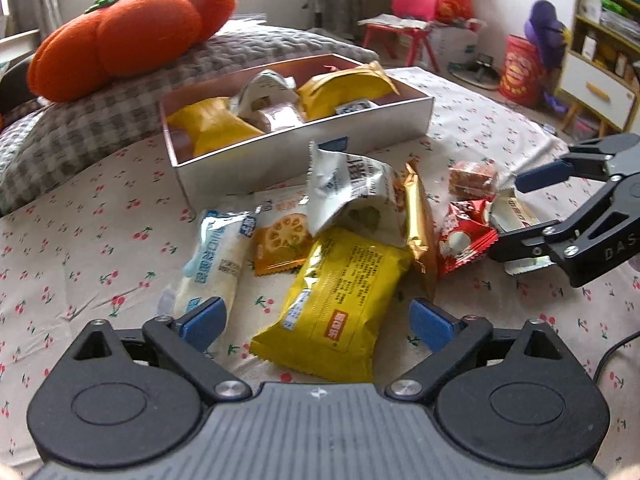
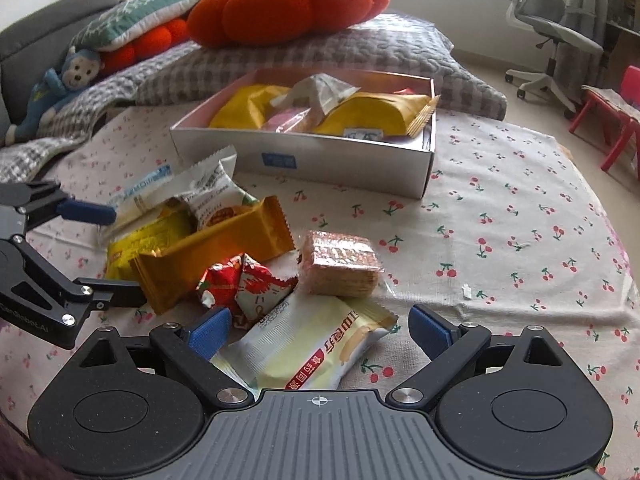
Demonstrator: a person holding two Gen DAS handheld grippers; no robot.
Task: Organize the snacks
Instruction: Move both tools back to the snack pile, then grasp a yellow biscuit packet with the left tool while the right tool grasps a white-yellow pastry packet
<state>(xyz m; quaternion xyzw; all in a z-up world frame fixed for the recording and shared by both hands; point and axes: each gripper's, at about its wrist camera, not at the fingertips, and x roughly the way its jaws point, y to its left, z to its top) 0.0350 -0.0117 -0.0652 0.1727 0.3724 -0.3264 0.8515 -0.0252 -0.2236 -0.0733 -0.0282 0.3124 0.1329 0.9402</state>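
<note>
A pile of snack packets lies on the cherry-print sheet in front of a white box point(image 1: 304, 152) point(image 2: 320, 160) that holds several packets. My left gripper point(image 1: 318, 322) point(image 2: 108, 254) is open and straddles a yellow packet point(image 1: 332, 304); both blue pads stand clear of it. To the right, my right gripper point(image 2: 320, 330) point(image 1: 520, 208) is open over a cream packet point(image 2: 304, 348) point(image 1: 514, 212) without pressing it. Between the two lie a gold bar point(image 1: 420, 224) point(image 2: 216, 256), a red packet point(image 1: 464, 236) point(image 2: 240, 288) and a clear wafer pack point(image 1: 472, 180) point(image 2: 340, 264).
A white packet point(image 1: 352, 196), an orange biscuit packet point(image 1: 280, 244) and a blue-white packet point(image 1: 216, 264) lie in the pile. An orange pumpkin cushion point(image 1: 128, 36) rests on a grey checked pillow point(image 1: 100, 120) behind the box. A blue monkey toy point(image 2: 60, 88) sits far left.
</note>
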